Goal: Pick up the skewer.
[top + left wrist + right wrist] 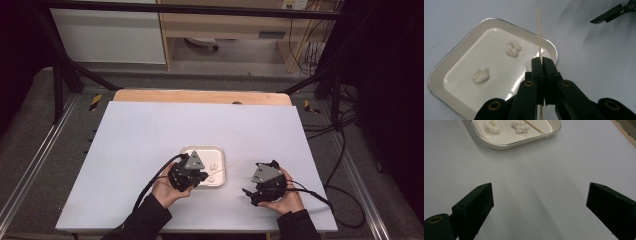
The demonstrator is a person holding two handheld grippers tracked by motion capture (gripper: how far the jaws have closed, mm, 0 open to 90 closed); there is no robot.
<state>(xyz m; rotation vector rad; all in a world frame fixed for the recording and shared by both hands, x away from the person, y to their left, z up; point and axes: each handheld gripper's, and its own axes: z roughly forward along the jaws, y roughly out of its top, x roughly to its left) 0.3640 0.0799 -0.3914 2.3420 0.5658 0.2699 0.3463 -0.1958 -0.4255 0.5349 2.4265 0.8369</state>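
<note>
We have the skewer (539, 32) clamped in our left gripper (541, 62), its tip at twelve o'clock past the tray (439, 75); no white pieces (480, 75) are threaded yet. Our right gripper (539, 202) hangs wide, empty. A third piece, perhaps, hides behind the left jaws.

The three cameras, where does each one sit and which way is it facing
High view: fixed above the person's side, looking forward and down on the white table; both forearms, the left gripper and right gripper show.
Left gripper view: rides the left gripper, looking along shut jaws pinching a wooden skewer over the tray with white pieces.
Right gripper view: rides the right gripper, looking across bare table between open jaws toward the tray.
Shared: tray and skewer appear in all three.
</note>
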